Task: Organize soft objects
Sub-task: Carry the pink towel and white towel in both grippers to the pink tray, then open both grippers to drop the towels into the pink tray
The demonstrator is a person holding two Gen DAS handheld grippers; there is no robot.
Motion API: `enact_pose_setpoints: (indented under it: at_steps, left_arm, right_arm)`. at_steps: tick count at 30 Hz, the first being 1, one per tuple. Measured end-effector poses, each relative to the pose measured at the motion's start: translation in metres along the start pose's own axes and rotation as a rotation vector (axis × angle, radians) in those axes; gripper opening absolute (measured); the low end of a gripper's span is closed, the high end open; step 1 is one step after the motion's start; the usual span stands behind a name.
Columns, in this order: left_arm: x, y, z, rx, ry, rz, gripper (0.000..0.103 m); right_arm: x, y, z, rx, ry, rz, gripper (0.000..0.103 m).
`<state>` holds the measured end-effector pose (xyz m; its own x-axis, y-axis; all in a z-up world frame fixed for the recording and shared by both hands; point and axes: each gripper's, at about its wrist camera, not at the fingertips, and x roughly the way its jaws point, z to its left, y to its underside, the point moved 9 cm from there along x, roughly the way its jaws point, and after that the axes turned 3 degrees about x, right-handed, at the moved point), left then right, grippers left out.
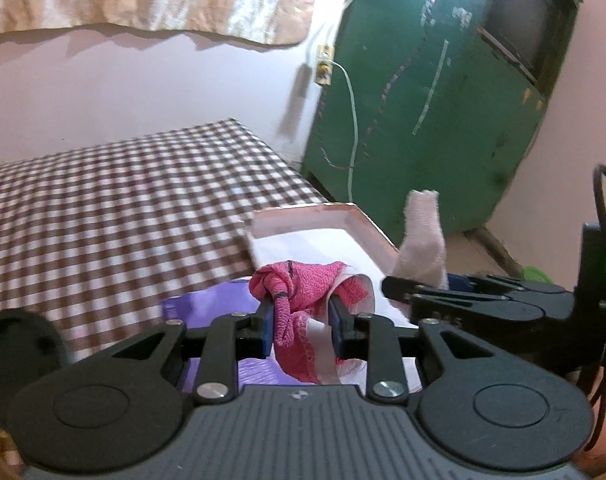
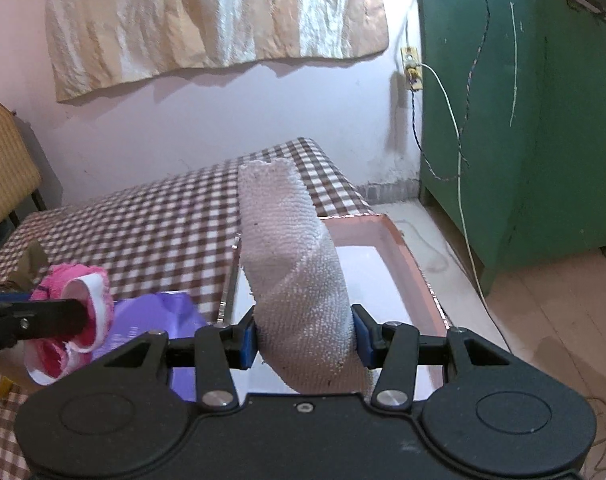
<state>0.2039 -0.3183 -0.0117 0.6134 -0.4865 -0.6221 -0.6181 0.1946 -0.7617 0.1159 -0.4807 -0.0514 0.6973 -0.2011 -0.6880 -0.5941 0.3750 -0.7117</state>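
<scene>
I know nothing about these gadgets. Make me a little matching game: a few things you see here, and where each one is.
Things:
1. pink sock
2. white sock
3. tray
4. cabinet

Places:
A. standing on the floor by the wall
B. clamped in the right gripper
C. lying on the checkered bed
D. clamped in the left gripper

Pairs: 1-D, 2-B, 3-C, 4-A

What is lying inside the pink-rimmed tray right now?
The tray shows only a bare white floor where it is visible. The white sock in the right gripper and the pink sock in the left gripper cover its near part.
</scene>
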Motion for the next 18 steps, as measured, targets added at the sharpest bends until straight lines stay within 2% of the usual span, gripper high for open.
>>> enact_pose_setpoints:
  at_steps: [6, 9, 11, 12, 13, 15, 18]
  left_arm:
    - [0.031, 0.006, -0.019, 0.020, 0.039, 0.041, 0.030]
    - [0.041, 0.007, -0.023, 0.031, 0.053, 0.048, 0.039]
    - [0.044, 0.008, -0.025, 0.030, 0.062, 0.048, 0.052]
    - [0.043, 0.008, -0.026, 0.031, 0.063, 0.045, 0.055]
    - [0.042, 0.009, -0.027, 0.033, 0.070, 0.043, 0.059]
    - [0.040, 0.010, -0.027, 0.037, 0.079, 0.039, 0.069]
    - [0.032, 0.008, -0.030, 0.049, 0.098, 0.021, 0.081]
  right_arm:
    - [0.018, -0.004, -0.017, 0.014, 0.013, 0.034, 0.057]
    - [0.024, -0.008, -0.022, 0.028, 0.000, 0.039, 0.060]
    - [0.026, -0.011, -0.022, 0.022, 0.004, 0.035, 0.062]
    - [0.026, -0.012, -0.023, 0.019, 0.005, 0.032, 0.063]
    - [0.025, -0.014, -0.022, 0.018, 0.001, 0.025, 0.066]
    - [0.021, -0.016, -0.021, 0.025, -0.007, 0.006, 0.078]
    - [0.012, -0.020, -0.019, 0.026, -0.008, -0.018, 0.078]
